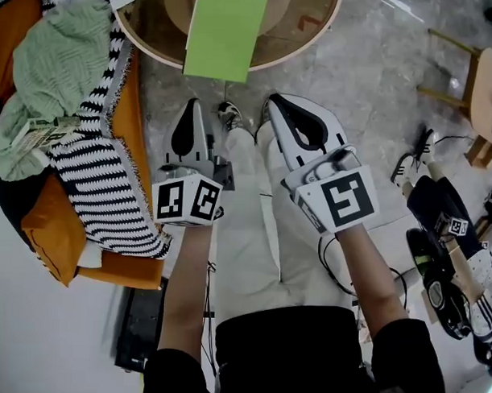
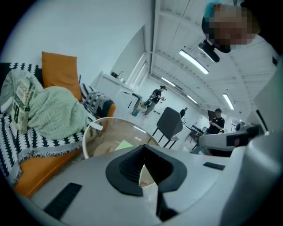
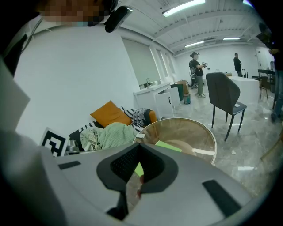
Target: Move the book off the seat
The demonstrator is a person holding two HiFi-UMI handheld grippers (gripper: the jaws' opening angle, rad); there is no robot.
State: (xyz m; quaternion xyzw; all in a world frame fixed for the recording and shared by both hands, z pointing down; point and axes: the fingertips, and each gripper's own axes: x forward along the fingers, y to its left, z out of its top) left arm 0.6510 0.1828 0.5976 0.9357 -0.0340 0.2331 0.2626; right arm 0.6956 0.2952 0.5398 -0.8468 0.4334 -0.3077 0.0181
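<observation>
The green book (image 1: 226, 34) lies flat on the round glass table (image 1: 316, 43), its near edge hanging over the rim. It also shows beyond the jaws in the left gripper view, book (image 2: 124, 145), and the right gripper view, book (image 3: 169, 146). My left gripper (image 1: 193, 108) is shut with nothing in it, held in the air short of the table, over the person's legs. My right gripper (image 1: 275, 102) is beside it, jaws together and empty. From their own cameras, the left gripper (image 2: 143, 149) and right gripper (image 3: 139, 146) both point toward the table.
An orange sofa (image 1: 130, 107) at the left carries a black-and-white striped blanket (image 1: 102, 170) and a green knitted blanket (image 1: 61, 64). A wooden chair (image 1: 485, 87), shoes and bags (image 1: 446, 239) stand at the right. A dark chair (image 3: 225, 95) and people stand farther off.
</observation>
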